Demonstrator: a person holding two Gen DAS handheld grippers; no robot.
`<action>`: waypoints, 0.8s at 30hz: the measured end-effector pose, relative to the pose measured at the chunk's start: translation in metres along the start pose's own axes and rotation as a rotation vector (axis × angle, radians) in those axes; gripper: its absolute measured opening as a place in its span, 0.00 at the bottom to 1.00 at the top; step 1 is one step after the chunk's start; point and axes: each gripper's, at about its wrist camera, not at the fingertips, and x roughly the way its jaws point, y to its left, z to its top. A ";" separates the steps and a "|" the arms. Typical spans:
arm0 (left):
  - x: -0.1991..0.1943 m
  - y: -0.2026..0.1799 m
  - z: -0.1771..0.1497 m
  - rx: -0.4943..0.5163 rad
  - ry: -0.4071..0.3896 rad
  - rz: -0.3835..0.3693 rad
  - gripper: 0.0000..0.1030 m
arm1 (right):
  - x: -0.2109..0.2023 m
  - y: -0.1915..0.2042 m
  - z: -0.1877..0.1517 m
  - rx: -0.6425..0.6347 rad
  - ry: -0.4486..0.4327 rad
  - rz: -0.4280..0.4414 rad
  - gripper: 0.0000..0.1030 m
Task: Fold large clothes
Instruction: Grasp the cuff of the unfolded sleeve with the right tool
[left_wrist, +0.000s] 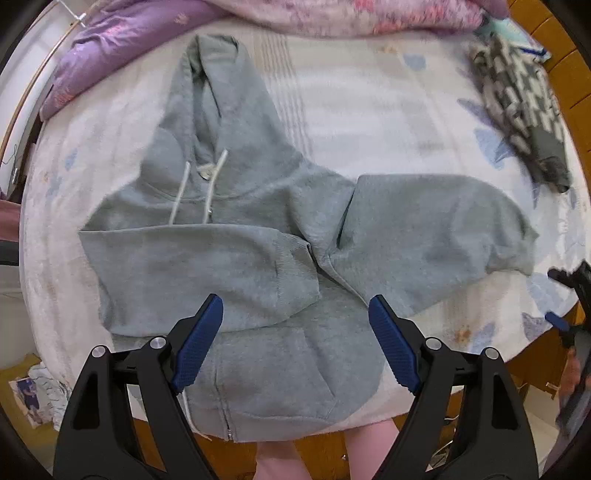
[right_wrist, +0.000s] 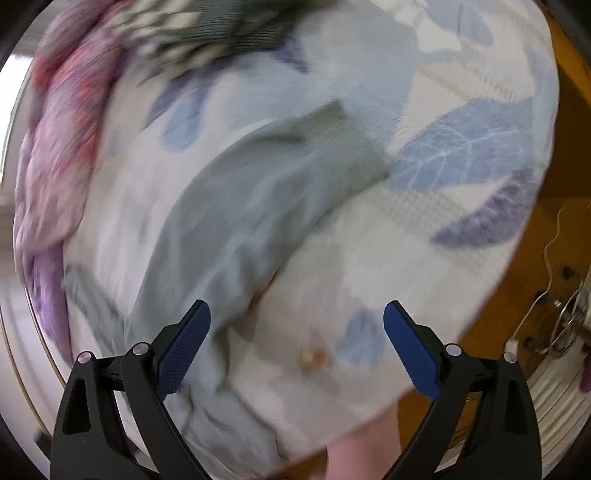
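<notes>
Left wrist view gives us the grey hoodie (left_wrist: 236, 229) spread flat on the leaf-print bed sheet (left_wrist: 388, 122), one sleeve folded across its chest, and our left gripper (left_wrist: 295, 317) hangs above it, jaws wide and empty. Right wrist view is blurred, yet we see our right gripper (right_wrist: 297, 321) spread wide, nothing gripped, over the hoodie's other sleeve (right_wrist: 258, 192).

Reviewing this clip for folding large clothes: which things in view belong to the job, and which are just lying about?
Part of the job:
grey hoodie, spread on the bed, one sleeve folded across its front
left gripper, fingers open above it
right gripper, fingers open

Lying about:
checkered garment at the far corner
purple quilt
floral bedsheet
</notes>
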 end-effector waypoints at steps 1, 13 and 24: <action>0.008 -0.002 0.002 -0.003 0.013 0.004 0.80 | 0.012 -0.006 0.011 0.031 0.009 0.002 0.89; 0.086 -0.015 -0.005 -0.048 0.187 0.051 0.79 | 0.066 -0.022 0.077 0.269 -0.132 -0.063 0.18; 0.110 -0.031 0.025 -0.013 0.108 -0.004 0.78 | -0.031 -0.043 0.123 0.027 -0.282 -0.162 0.15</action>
